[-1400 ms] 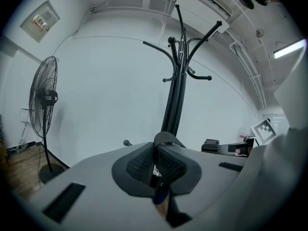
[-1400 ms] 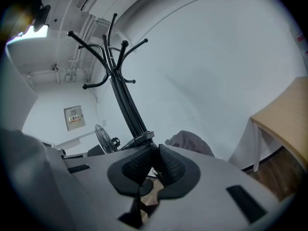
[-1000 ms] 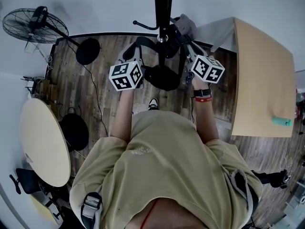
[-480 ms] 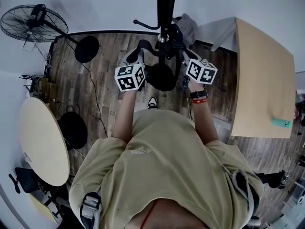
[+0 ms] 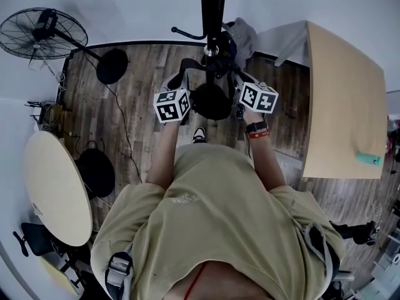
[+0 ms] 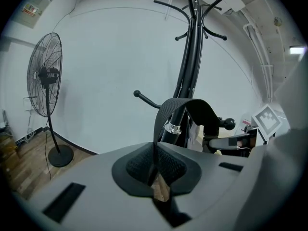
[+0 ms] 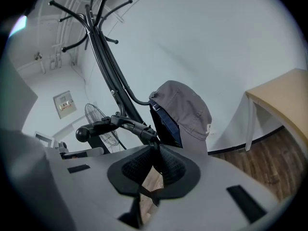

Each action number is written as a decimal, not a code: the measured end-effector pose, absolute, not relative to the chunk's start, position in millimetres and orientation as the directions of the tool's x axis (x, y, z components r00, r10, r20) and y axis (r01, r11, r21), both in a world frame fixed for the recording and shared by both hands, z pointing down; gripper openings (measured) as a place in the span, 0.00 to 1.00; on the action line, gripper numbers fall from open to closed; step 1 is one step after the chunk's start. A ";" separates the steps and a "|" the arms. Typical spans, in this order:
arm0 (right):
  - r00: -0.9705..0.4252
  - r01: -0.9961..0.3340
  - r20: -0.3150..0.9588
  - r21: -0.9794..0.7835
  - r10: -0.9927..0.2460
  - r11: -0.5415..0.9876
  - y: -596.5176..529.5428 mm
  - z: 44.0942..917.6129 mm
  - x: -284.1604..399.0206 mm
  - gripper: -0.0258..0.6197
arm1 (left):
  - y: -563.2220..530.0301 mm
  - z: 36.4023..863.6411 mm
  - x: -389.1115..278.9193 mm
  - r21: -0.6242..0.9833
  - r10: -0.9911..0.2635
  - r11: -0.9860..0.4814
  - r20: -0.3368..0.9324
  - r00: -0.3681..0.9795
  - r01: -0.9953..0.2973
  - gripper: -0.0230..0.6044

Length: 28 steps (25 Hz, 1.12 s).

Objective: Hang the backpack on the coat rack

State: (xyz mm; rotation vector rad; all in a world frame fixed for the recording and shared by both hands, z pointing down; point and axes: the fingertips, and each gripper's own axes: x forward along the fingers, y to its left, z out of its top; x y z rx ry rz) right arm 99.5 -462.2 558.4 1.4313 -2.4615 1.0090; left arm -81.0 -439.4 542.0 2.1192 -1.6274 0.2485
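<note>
The black coat rack stands straight ahead of me, by the white wall. The black backpack hangs against its pole between both grippers. My left gripper is shut on a black backpack strap, which loops up over a rack peg with a ball end. In the left gripper view the jaws pinch the strap's lower end. My right gripper is shut on another black strap beside a ball-ended peg. A grey cap hangs on the rack behind it.
A standing fan and its round base are at the far left. A round table is at my left, a rectangular wooden table at my right with a teal object. A cable runs over the wooden floor.
Both grippers have moved inward and toward the rack pole, bringing the backpack closer against it. Both stay shut on the straps.
</note>
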 end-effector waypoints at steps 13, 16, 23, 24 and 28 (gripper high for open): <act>-0.538 -0.822 0.487 -0.483 -0.688 0.301 -449.4 599.1 99.0 0.12 | -428.0 590.1 -74.0 0.242 -0.815 -0.207 0.493 0.304 -0.948 0.08; -0.557 -0.814 0.494 -0.483 -0.667 0.321 -445.5 601.4 88.6 0.12 | -426.2 598.2 -65.8 0.234 -0.798 -0.231 0.510 0.321 -0.944 0.08; -0.596 -0.793 0.482 -0.477 -0.642 0.379 -437.2 614.3 69.8 0.12 | -416.1 624.2 -32.8 0.271 -0.736 -0.322 0.531 0.420 -0.907 0.08; -0.597 -0.793 0.480 -0.473 -0.642 0.384 -436.3 614.4 68.0 0.12 | -414.6 625.8 -28.8 0.269 -0.730 -0.333 0.533 0.427 -0.904 0.08; -0.601 -0.795 0.489 -0.449 -0.632 0.409 -432.0 616.6 61.4 0.14 | -409.0 630.2 -17.9 0.249 -0.722 -0.356 0.539 0.435 -0.901 0.08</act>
